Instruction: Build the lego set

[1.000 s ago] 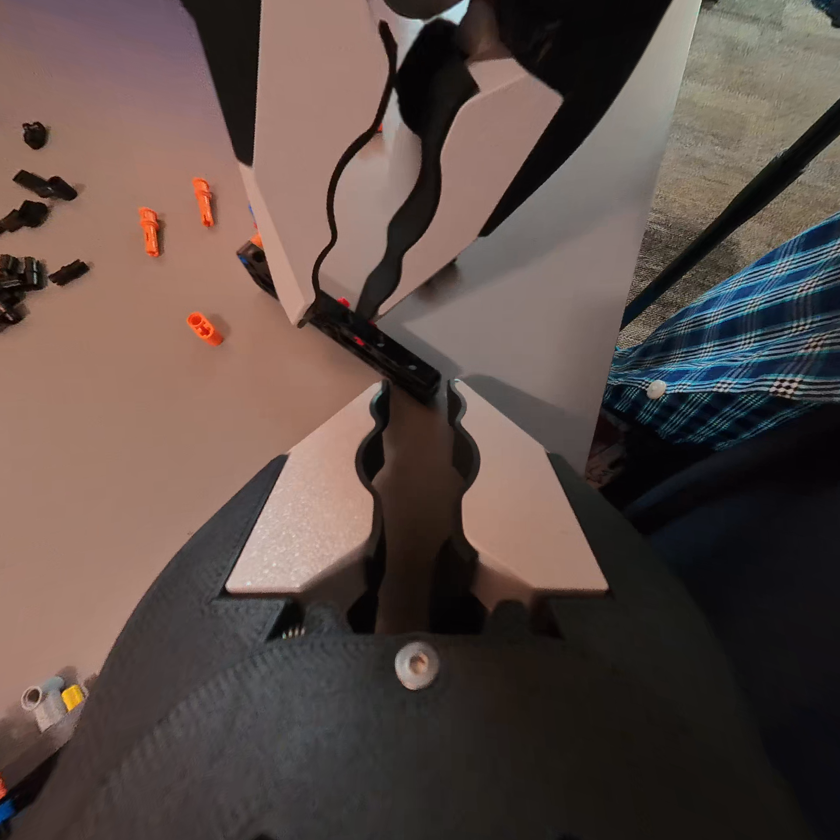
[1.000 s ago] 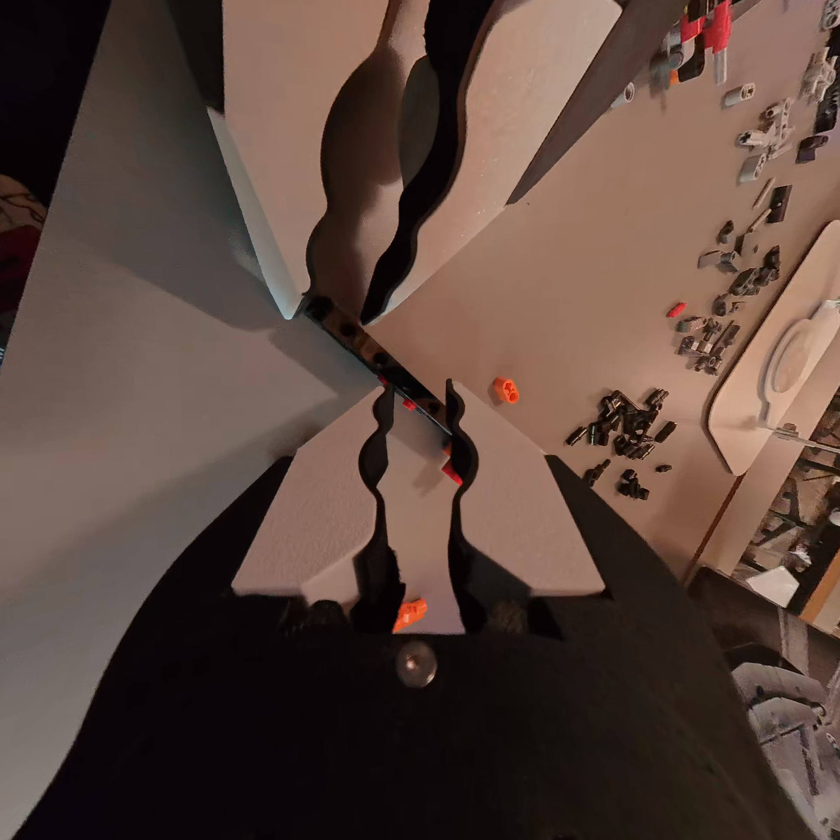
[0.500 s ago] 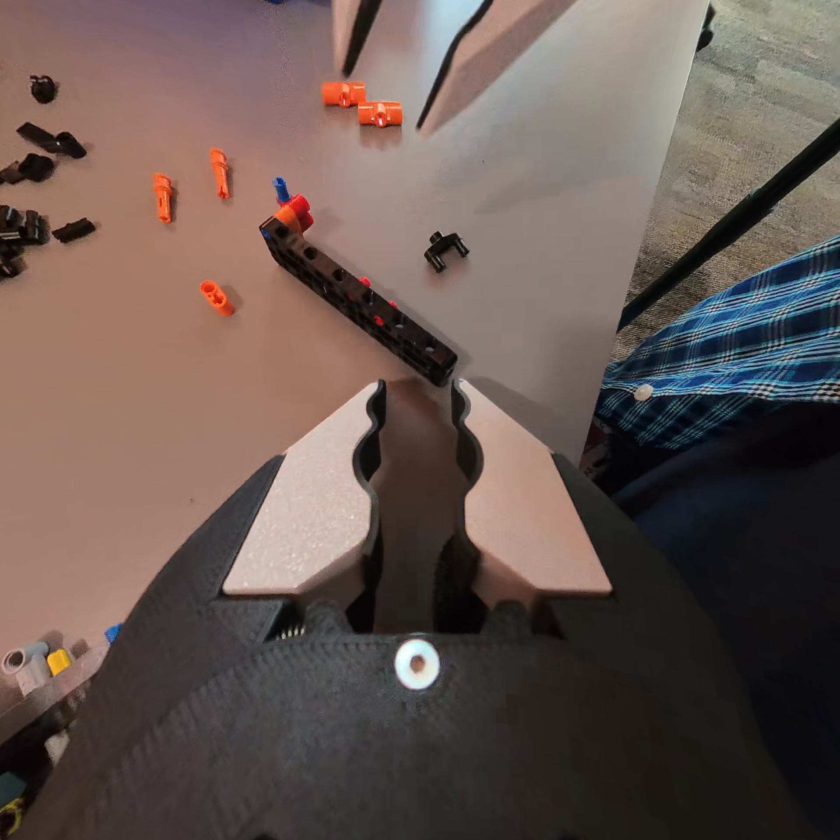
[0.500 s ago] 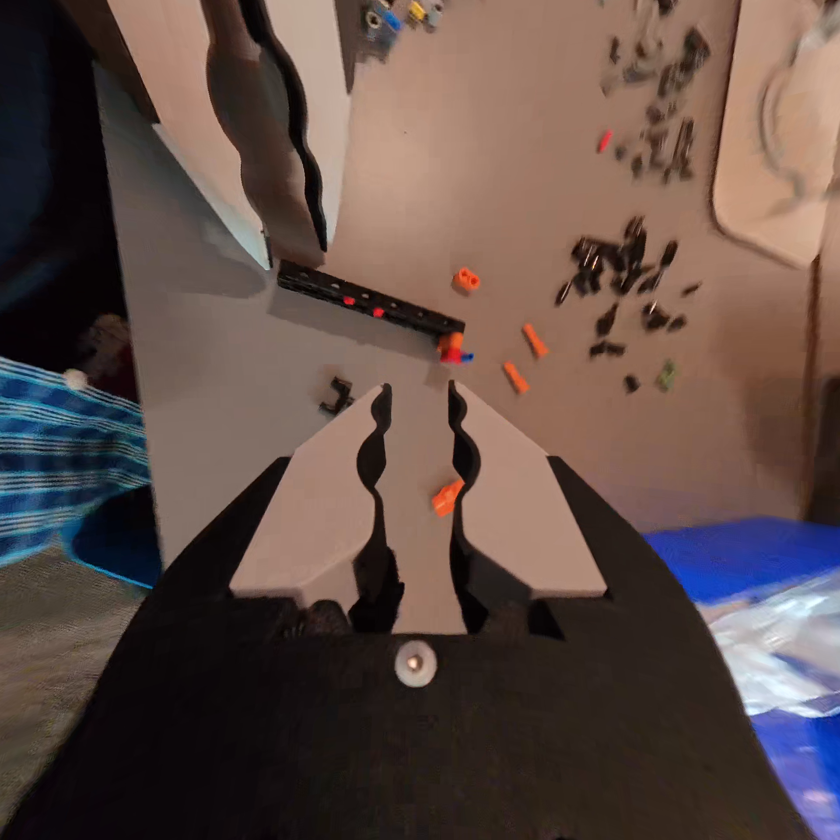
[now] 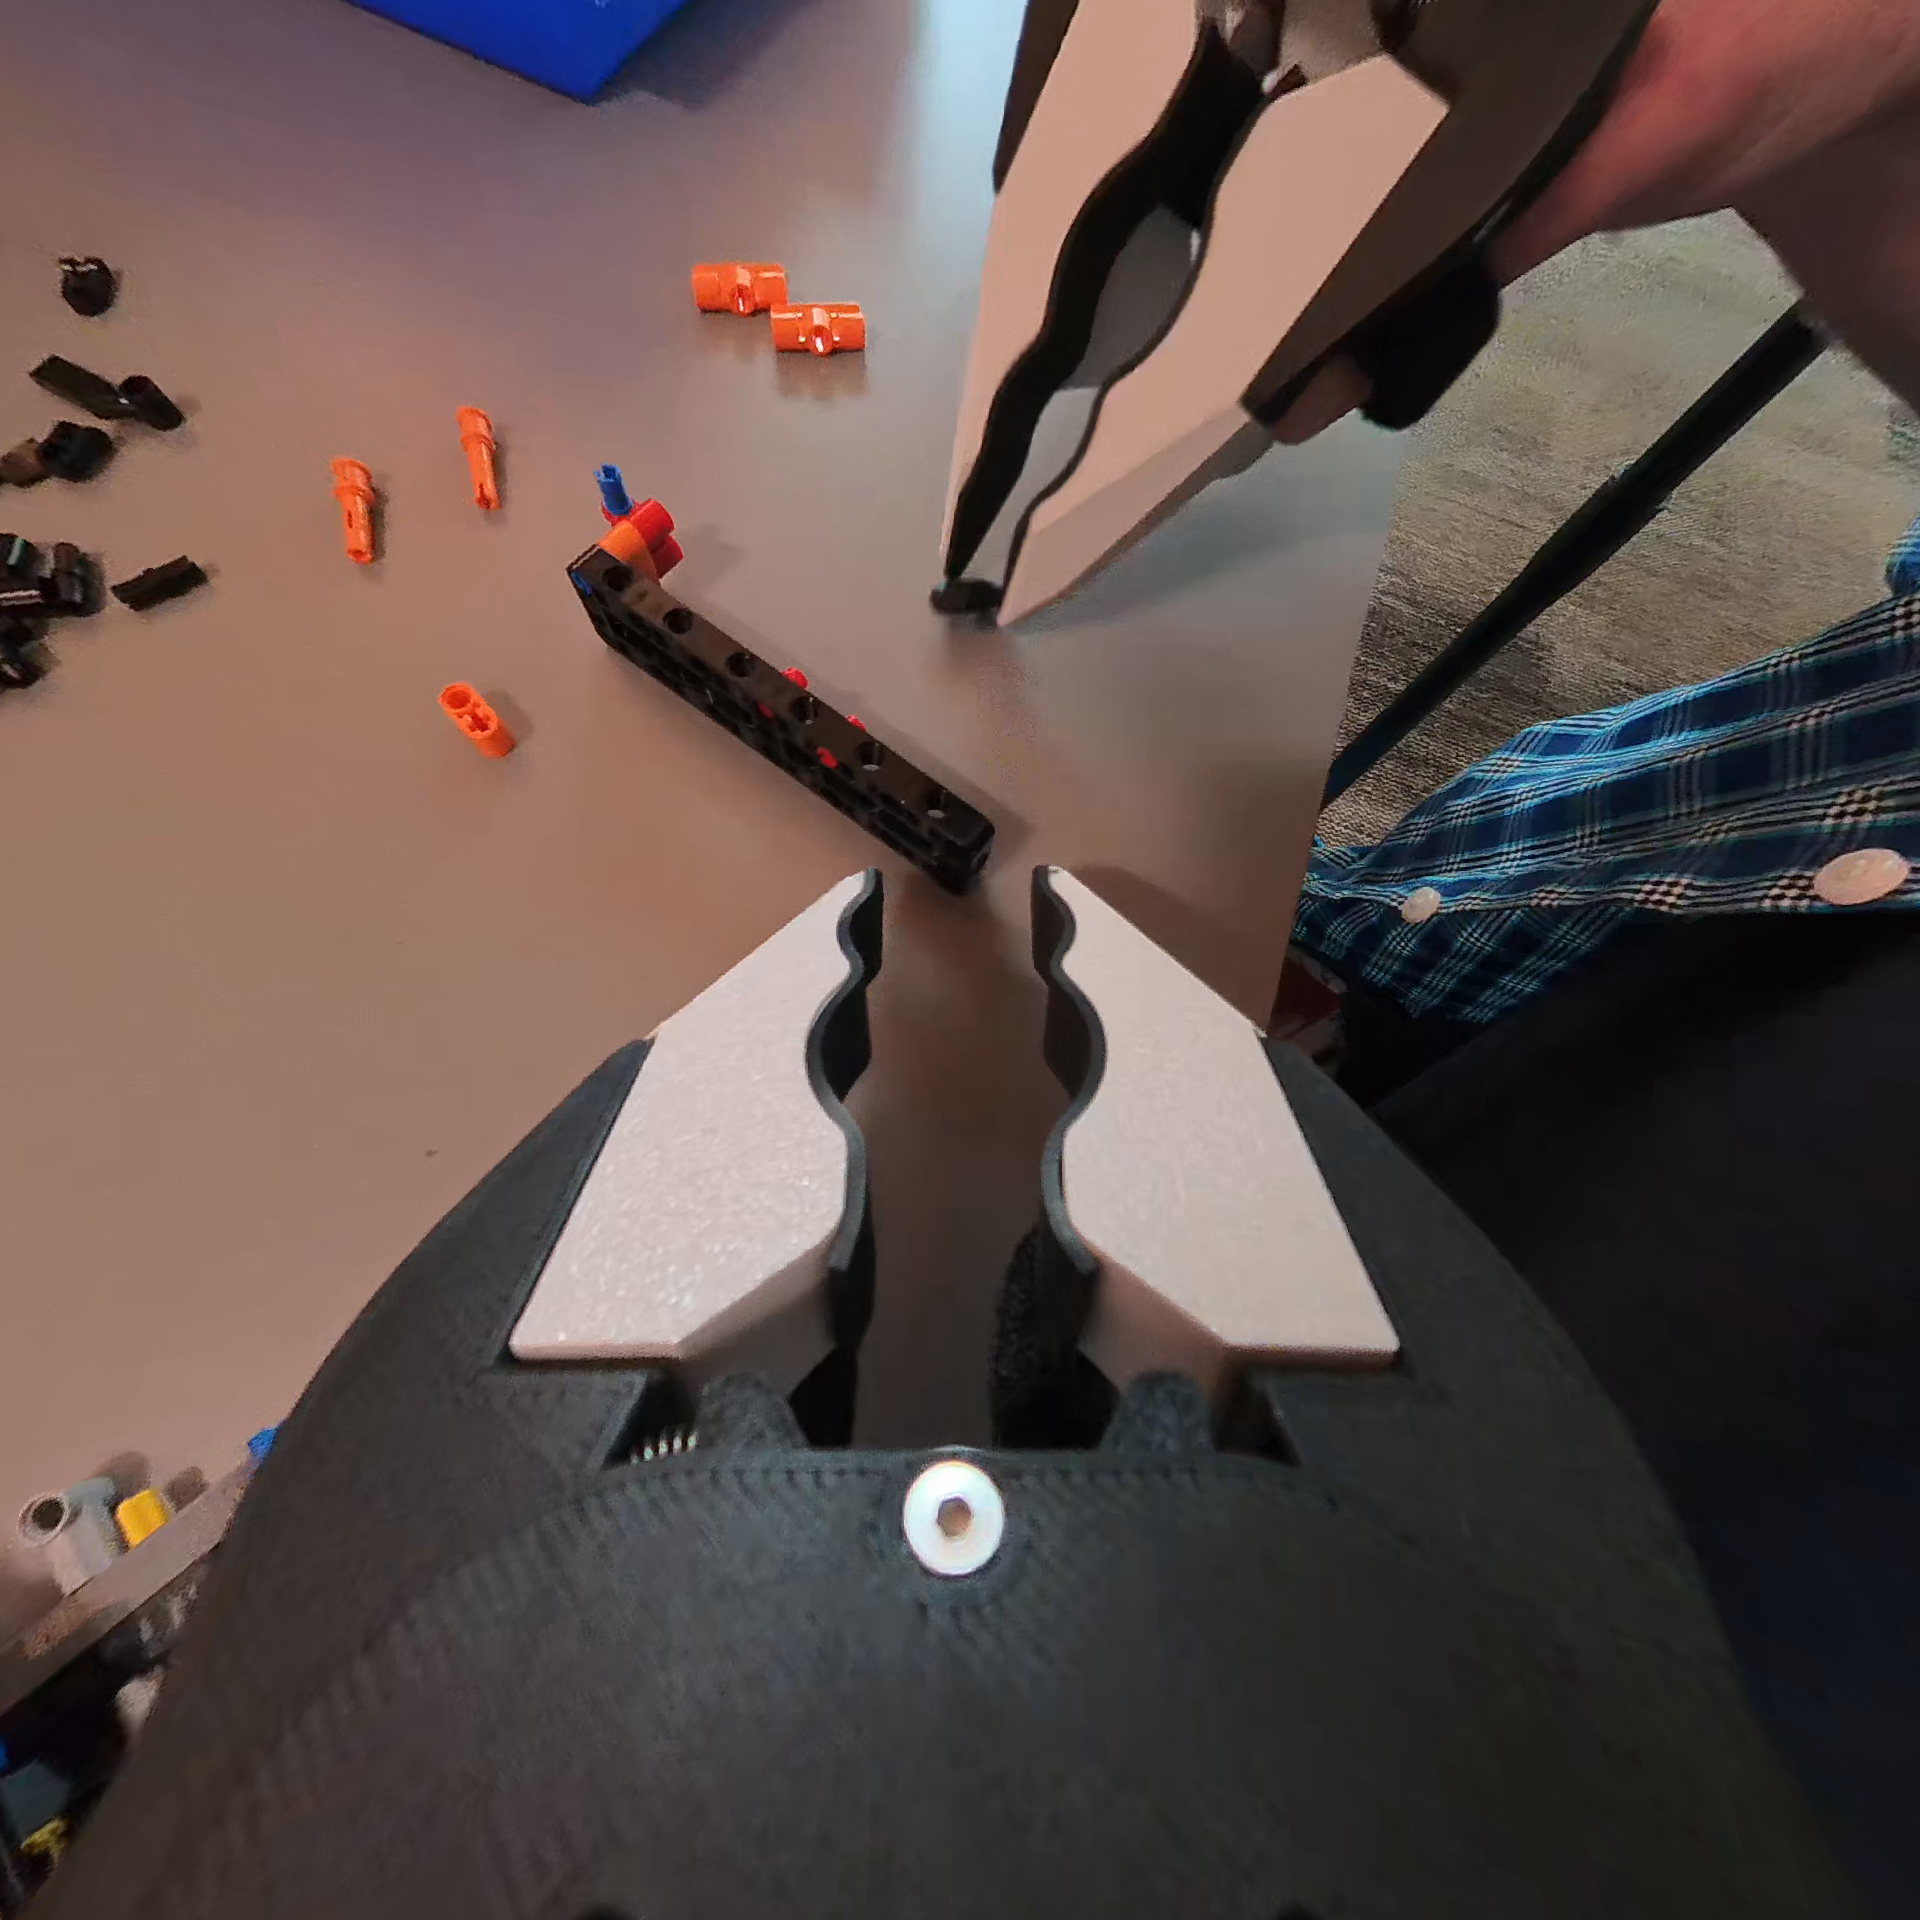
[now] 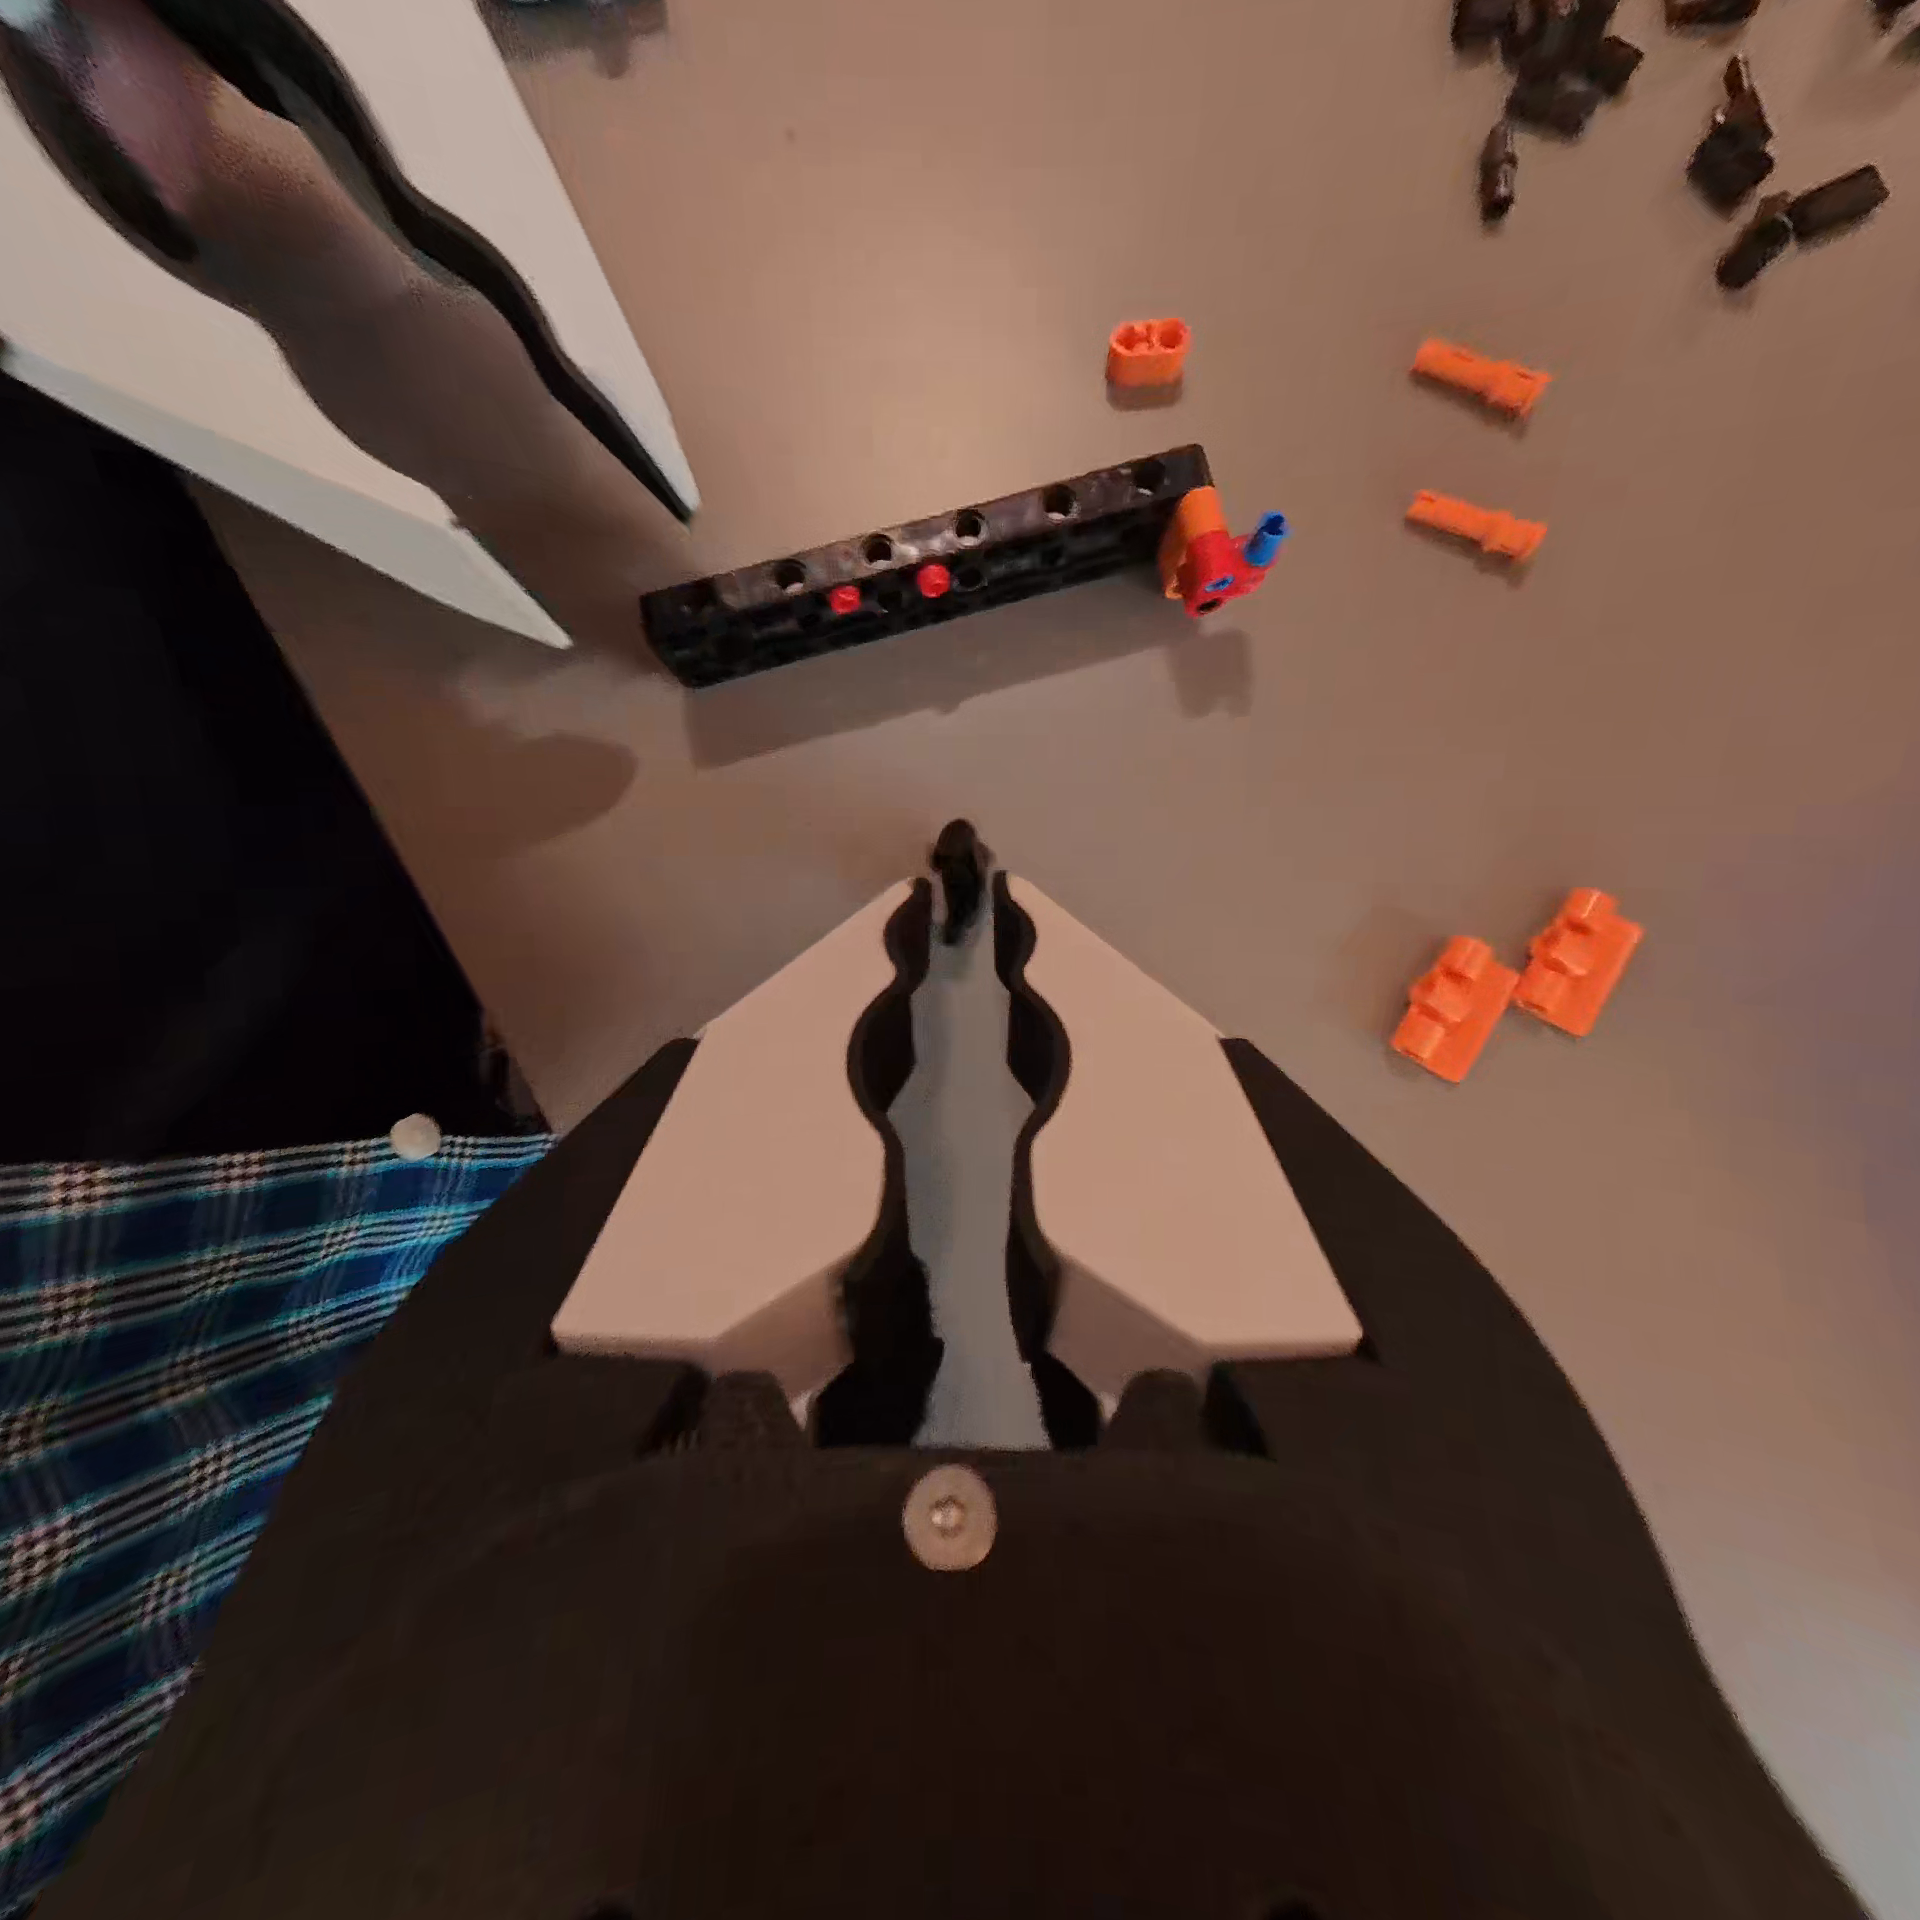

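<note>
A black beam [image 5: 779, 717] with red pins in it lies flat on the table, with an orange, red and blue connector [image 5: 639, 525] at its far end. My left gripper [image 5: 956, 894] is open and empty, its tips just short of the beam's near end. My right gripper [image 6: 956, 883] is shut on a small black connector piece [image 6: 956, 857] at the table surface, a little in front of the beam [image 6: 925, 566]. The left wrist view shows the right gripper [image 5: 971, 597] standing steeply with the black piece [image 5: 961, 600] at its tips. The right wrist view shows the left gripper [image 6: 623, 571] beside the beam's end.
Two orange blocks [image 5: 779, 307] lie beyond the beam; orange pins [image 5: 353, 509] and an orange bush [image 5: 478, 719] lie to its left. Black pieces [image 5: 62, 592] are heaped at the far left. A blue box [image 5: 540, 31] is at the back. The table edge [image 5: 1340, 727] and a plaid shirt [image 5: 1621, 790] are to the right.
The right gripper left the beam, swung away, and came back down onto the small black piece, closing on it. The beam now lies free on the table. The left gripper stayed open.
</note>
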